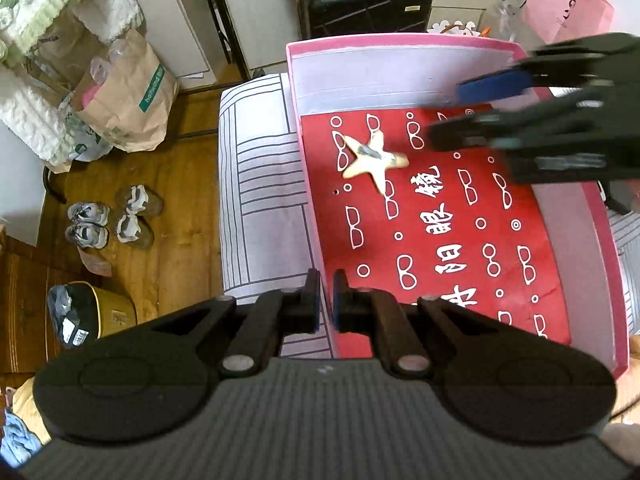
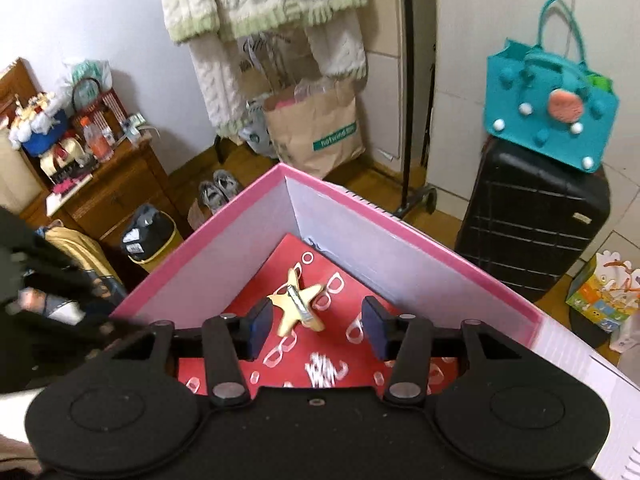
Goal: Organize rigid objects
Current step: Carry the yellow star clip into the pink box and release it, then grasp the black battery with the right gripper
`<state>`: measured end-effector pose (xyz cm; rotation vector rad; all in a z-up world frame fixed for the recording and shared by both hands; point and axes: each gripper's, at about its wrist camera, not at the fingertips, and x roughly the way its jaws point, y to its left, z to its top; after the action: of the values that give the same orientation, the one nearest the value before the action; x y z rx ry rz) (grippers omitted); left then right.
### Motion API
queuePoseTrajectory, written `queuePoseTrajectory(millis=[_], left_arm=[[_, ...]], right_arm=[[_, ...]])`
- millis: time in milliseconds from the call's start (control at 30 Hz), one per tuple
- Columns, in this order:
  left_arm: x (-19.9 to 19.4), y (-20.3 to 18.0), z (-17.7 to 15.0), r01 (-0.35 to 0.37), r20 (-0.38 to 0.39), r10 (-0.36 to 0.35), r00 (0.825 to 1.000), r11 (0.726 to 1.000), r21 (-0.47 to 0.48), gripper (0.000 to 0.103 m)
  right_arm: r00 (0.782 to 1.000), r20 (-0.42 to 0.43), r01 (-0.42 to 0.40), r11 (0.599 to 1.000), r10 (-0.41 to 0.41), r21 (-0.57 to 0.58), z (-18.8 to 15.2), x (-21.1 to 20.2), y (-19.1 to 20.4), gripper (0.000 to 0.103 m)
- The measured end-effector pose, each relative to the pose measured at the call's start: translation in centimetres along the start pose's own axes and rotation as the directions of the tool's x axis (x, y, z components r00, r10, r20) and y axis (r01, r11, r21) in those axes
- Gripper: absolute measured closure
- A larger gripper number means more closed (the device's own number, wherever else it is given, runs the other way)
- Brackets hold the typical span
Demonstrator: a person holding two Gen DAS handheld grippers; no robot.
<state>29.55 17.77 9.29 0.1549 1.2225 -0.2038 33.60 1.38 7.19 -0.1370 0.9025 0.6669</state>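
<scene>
Star clip lies loose in the pink box; my right hand-held gripper hangs released above it, my left hand-held gripper clenched empty at the box edge.

The brown paper bag reads "hotwind"; the box's red liner bears "眼鏡".

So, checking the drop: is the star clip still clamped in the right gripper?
No: the star clip lies loose on the box's red floor, right gripper open.
</scene>
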Motion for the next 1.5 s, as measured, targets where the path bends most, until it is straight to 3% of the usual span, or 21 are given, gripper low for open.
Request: queuePoseTrajectory(millis=[167, 300, 600, 733, 1100, 1367, 1500], left_arm=[[-0.1, -0.2, -0.1, -0.003, 0.000, 0.003, 1.000, 1.000, 0.020, 0.098], [-0.2, -0.3, -0.2, -0.010, -0.001, 0.010, 1.000, 1.000, 0.028, 0.098], [-0.1, -0.6, -0.3, -0.019, 0.007, 0.018, 1.000, 1.000, 0.021, 0.098], [-0.1, -0.5, -0.5, -0.022, 0.016, 0.022, 1.000, 1.000, 0.023, 0.098], [-0.1, -0.3, -0.6, -0.011, 0.020, 0.011, 1.000, 1.000, 0.023, 0.098], [0.1, -0.3, -0.5, -0.014, 0.022, 0.013, 1.000, 1.000, 0.028, 0.097], [0.1, -0.3, -0.6, -0.011, 0.021, 0.010, 1.000, 1.000, 0.026, 0.097]], right_arm=[[0.999, 0.033, 0.015, 1.000, -0.015, 0.016, -2.8, -6.1, -0.7, 0.048], [0.996, 0.050, 0.079, 0.997, -0.080, 0.017, -6.0, -10.1, -1.1, 0.048], [0.970, 0.109, 0.215, 0.976, -0.218, 0.035, -14.2, -13.9, -2.2, 0.047], [0.962, 0.088, 0.254, 0.965, -0.259, 0.059, -16.6, -13.3, -2.5, 0.047], [0.975, -0.028, 0.223, 0.967, -0.221, 0.125, -21.8, -8.8, -3.2, 0.049], [0.978, -0.074, 0.205, 0.957, -0.194, 0.207, -22.1, -6.3, -4.8, 0.045], [0.971, -0.089, 0.234, 0.961, -0.223, 0.144, -21.5, -5.3, -4.4, 0.042]])
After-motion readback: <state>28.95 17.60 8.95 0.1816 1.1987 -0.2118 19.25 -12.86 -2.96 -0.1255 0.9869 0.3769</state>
